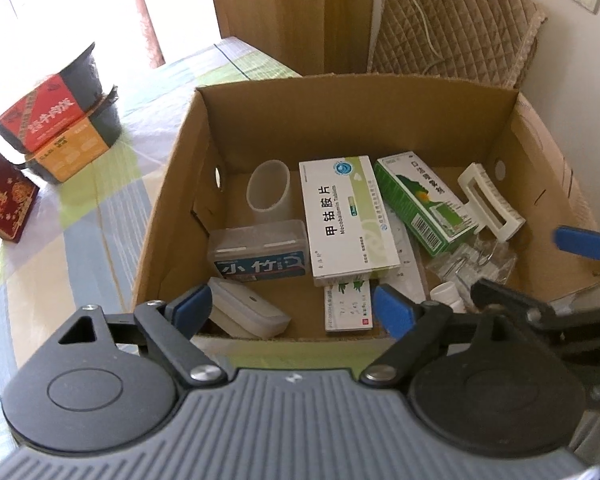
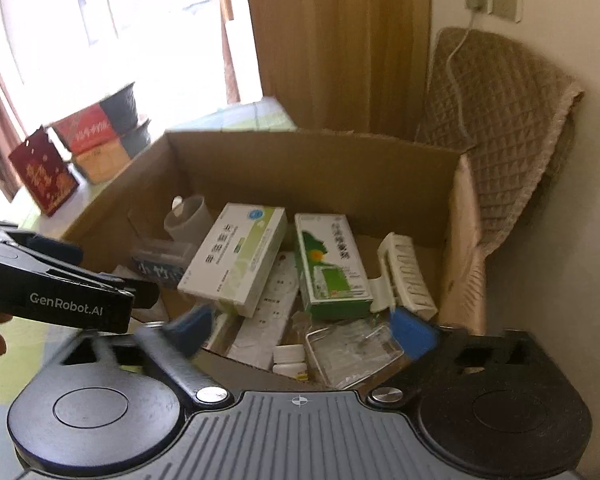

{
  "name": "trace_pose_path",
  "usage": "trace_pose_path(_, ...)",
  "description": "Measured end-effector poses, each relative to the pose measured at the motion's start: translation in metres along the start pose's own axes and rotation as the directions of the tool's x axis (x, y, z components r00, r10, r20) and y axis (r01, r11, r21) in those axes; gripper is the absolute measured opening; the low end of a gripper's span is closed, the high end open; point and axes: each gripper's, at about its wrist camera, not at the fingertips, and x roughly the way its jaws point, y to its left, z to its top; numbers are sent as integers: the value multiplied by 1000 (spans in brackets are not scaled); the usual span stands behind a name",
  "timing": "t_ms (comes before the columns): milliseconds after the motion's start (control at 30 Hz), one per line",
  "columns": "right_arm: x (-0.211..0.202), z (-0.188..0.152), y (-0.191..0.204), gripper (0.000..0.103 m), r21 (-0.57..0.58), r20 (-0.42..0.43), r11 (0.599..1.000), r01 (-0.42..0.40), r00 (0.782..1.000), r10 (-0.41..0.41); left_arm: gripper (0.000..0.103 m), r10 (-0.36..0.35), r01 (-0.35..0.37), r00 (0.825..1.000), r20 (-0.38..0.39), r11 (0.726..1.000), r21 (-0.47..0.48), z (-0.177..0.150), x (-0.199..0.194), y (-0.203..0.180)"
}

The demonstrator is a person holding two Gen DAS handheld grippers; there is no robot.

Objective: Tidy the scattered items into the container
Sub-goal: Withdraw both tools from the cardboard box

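- Two grippers over a cardboard box (image 1: 260, 120), both w/ fingers spread wide, nothing between them.
- Left gripper (image 1: 292, 308) sits at the box's near edge, blue pads above the near wall.
- Right gripper (image 2: 300, 328) is at the box's near right corner; view is motion-blurred, so exact height over the rim is hard to judge.
- Inside the box: white med box (image 1: 348, 216) lying across the middle, propped on flat packs under it; green med box (image 1: 424, 200) just to its right.
- White hair clip (image 1: 492, 204) touching the green box's right end.
- Clear cup (image 1: 270, 192) on its side near the back left.
- Floss case (image 1: 260, 256) w/ blue label at left; white oblong case (image 1: 248, 312) in the near left corner.
- Small white bottle (image 2: 290, 362) and a clear clip (image 2: 352, 352) by the near wall.
- Table (image 1: 80, 216) w/ checked cloth; left of the box, well apart, stacked noodle bowls (image 1: 60, 128) and a red box (image 1: 4, 200).
- Quilted chair (image 2: 508, 120) behind the box.
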Motion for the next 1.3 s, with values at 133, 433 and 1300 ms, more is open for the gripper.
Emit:
trace_pose_path(133, -13, -7, 5, 103, 17, 15, 1000, -18, 1000, 18, 91, 8, -7, 1000, 24, 1000, -18, -6, -16, -3)
trace_pose_path(433, -45, -28, 25, 103, 20, 39, 1000, -22, 999, 22, 97, 61, -57, 995, 76, 997, -47, -35, -53, -11)
trace_pose_path(1300, -101, -71, 67, 103, -49, -47, 997, -63, 997, 60, 100, 107, -93, 992, 61, 976, -199, -122, -106, 0)
